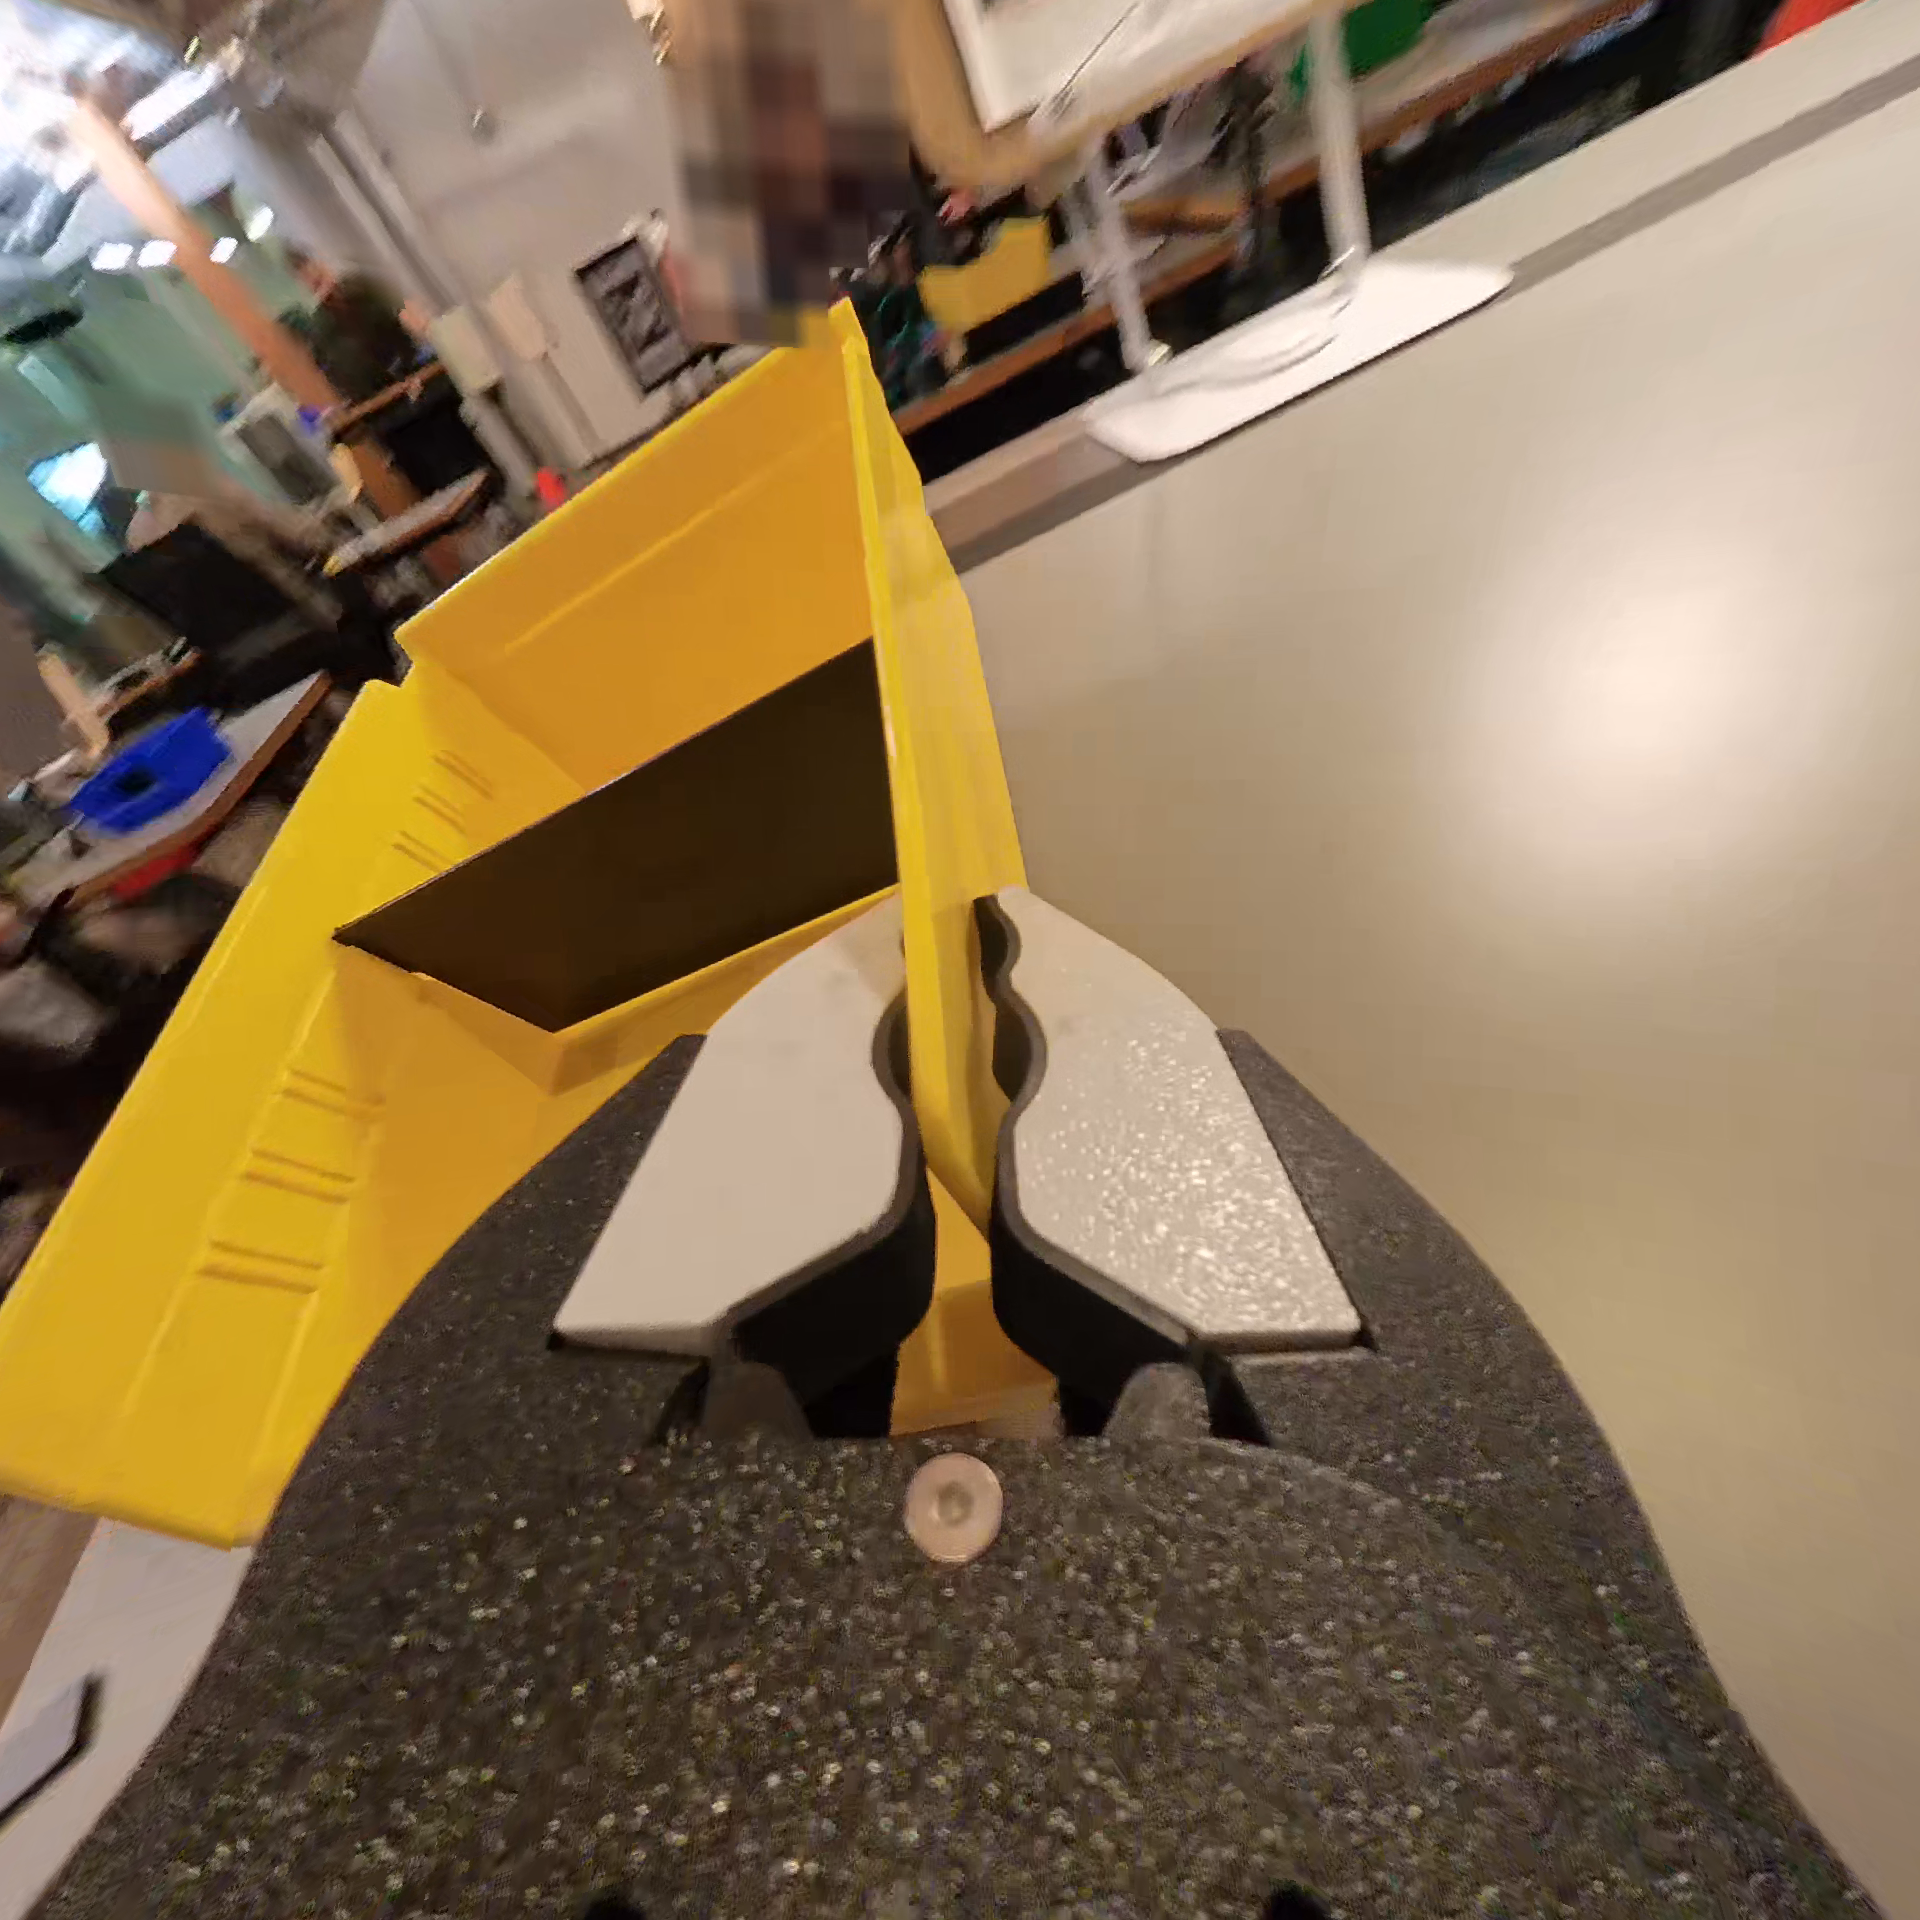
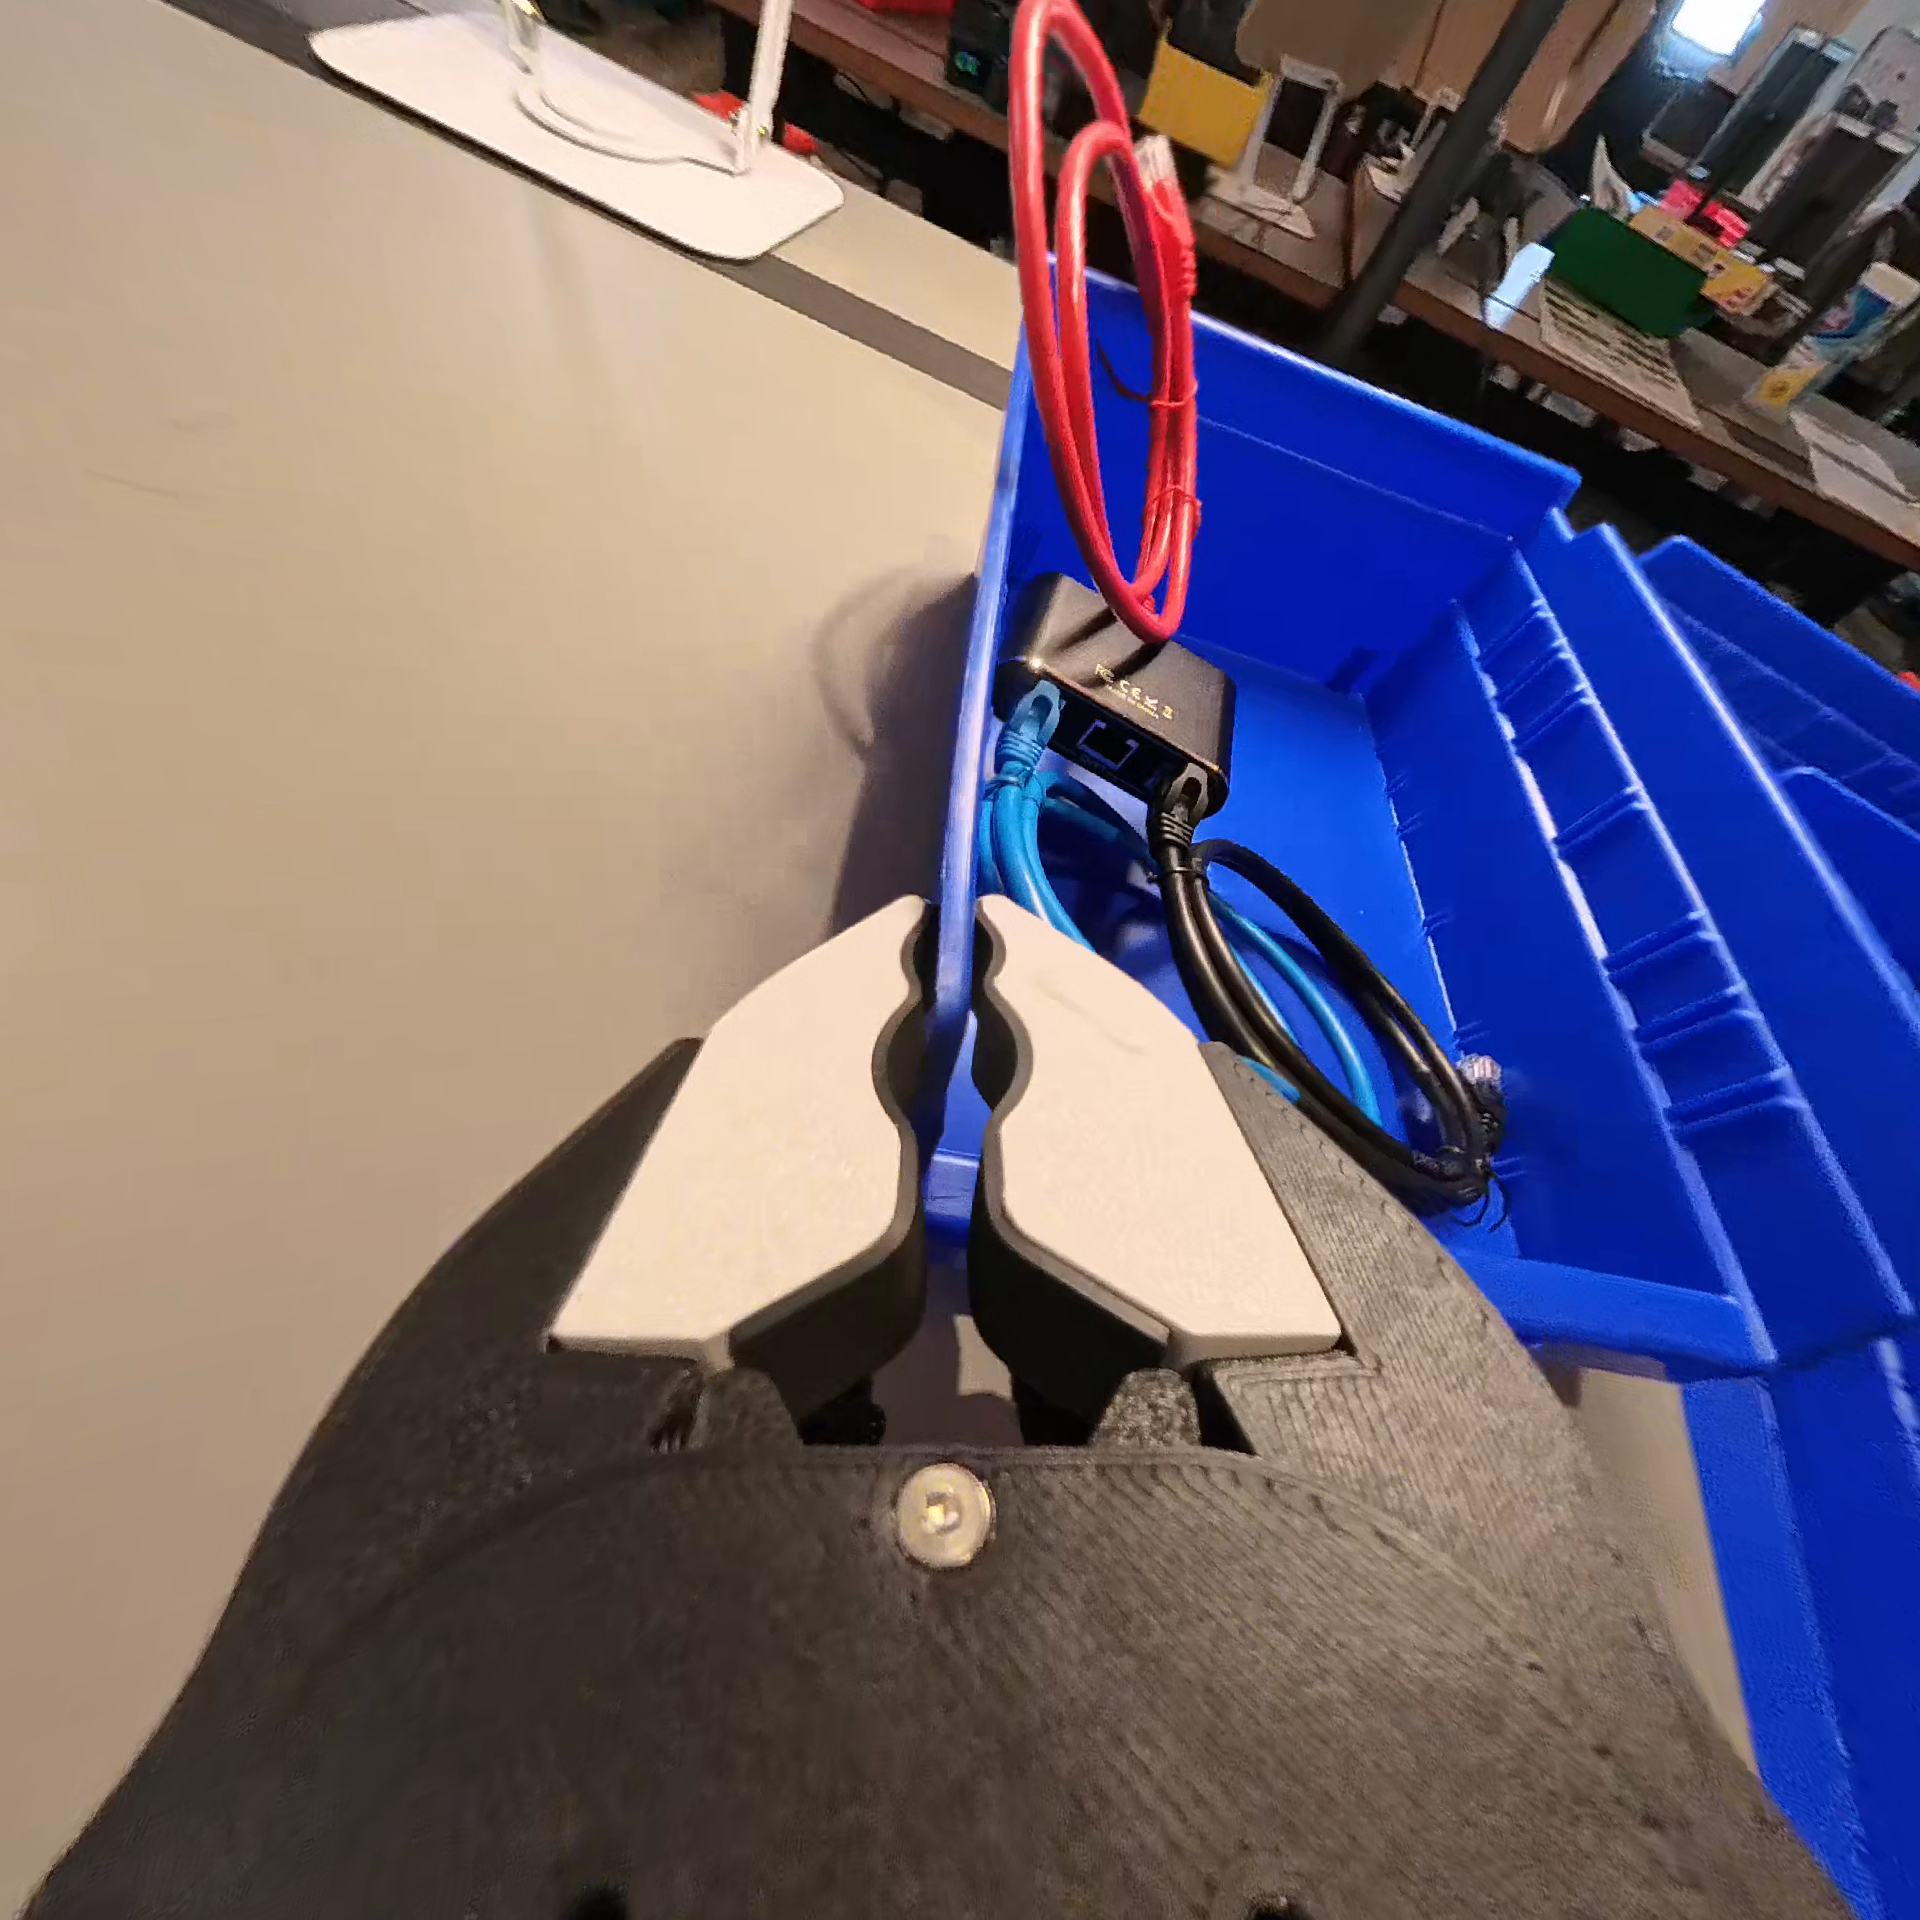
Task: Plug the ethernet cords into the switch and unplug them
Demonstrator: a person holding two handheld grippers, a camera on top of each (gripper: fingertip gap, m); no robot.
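My left gripper [image 1: 948,935] is shut on the right side wall of a yellow bin [image 1: 644,623]; a dark flat floor [image 1: 644,842] shows inside it. My right gripper [image 2: 951,935] is shut on the left side wall of a blue bin [image 2: 1558,935]. Inside the blue bin lies a black switch [image 2: 1122,696]. A blue ethernet cord [image 2: 1029,748] is plugged into its left port and a black cord [image 2: 1184,821] into its right port; the middle port is bare. A coiled red cord [image 2: 1101,364] stands up from behind the switch.
Both bins stand on a grey table [image 1: 1455,727]. A white stand base [image 2: 582,114] rests at the table's far edge, also in the left wrist view [image 1: 1299,343]. A second blue bin [image 2: 1829,727] sits right of the first. Cluttered workbenches lie beyond. Some 65 centimeters of space lies between my two pairs of fingers.
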